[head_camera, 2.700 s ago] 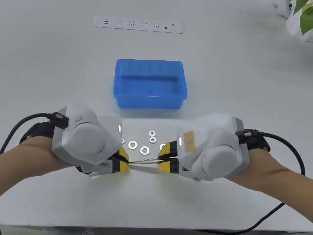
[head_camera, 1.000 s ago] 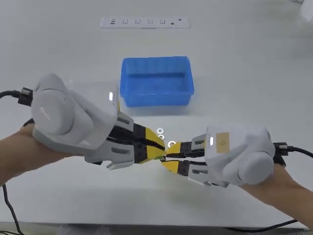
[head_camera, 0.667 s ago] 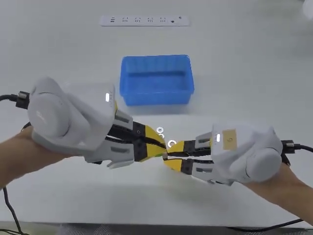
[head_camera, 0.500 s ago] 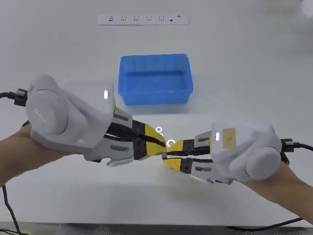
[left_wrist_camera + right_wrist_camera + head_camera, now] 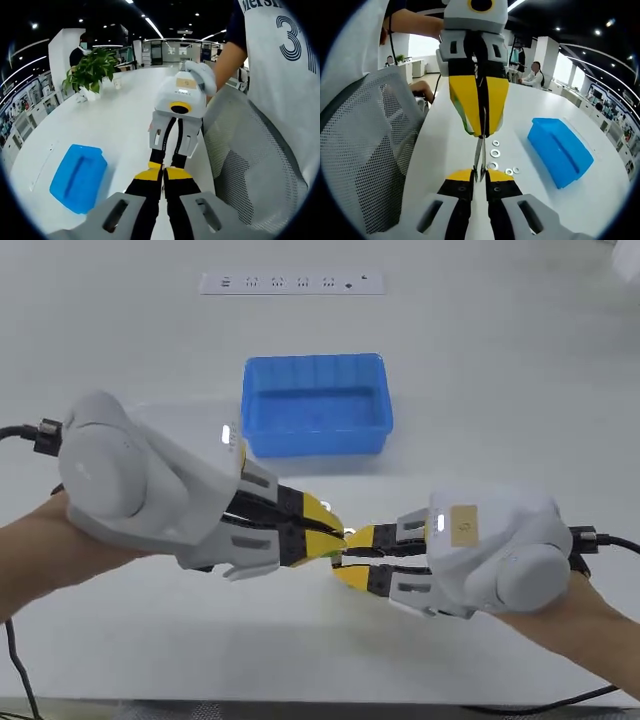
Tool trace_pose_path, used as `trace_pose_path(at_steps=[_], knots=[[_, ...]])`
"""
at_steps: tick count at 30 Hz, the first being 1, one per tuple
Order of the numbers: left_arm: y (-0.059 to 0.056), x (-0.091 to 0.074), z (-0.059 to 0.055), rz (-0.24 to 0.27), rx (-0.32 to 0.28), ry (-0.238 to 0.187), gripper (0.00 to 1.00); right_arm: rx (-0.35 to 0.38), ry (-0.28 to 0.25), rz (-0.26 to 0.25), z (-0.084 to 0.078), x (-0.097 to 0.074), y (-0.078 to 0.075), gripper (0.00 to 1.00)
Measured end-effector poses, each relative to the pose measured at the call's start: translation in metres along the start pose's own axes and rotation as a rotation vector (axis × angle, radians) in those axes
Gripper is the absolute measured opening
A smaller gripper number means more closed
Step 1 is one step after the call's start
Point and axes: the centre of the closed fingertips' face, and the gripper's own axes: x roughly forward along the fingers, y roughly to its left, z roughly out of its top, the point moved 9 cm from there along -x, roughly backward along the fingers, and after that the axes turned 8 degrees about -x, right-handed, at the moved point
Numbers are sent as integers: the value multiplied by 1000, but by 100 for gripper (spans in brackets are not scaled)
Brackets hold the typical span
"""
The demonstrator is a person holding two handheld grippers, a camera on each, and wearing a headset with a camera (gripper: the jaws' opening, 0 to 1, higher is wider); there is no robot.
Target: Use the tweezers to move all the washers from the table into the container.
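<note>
Meeting tip to tip above the smooth white table (image 5: 480,370), the left gripper (image 5: 328,536) and right gripper (image 5: 352,555) each have their yellow-tipped jaws pressed together on one end of the tweezers (image 5: 480,152), a thin, shiny metal pair bridging the two. Several washers (image 5: 495,153), small flat silvery rings, lie loose on the table just below the tweezers. They are near but outside the container (image 5: 316,405), a glossy blue rectangular plastic tub with rounded corners that sits beyond the grippers.
</note>
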Motion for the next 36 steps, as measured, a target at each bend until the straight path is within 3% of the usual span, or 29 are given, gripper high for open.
trace_pose_path(at_steps=[11, 19, 29, 36], knots=[[-2, -9, 1, -14, 12, -6, 5, -3, -24, 18, 13, 7, 0, 15], [-5, -18, 3, -34, 30, -12, 5, -6, -43, 31, 22, 6, 4, 11], [-2, -33, -2, 2, 92, 30, 5, -82, 13, -10, 33, 13, 0, 10], [5, -37, -2, -5, 101, 62, 5, -85, 17, -13, 36, 19, -5, 10]])
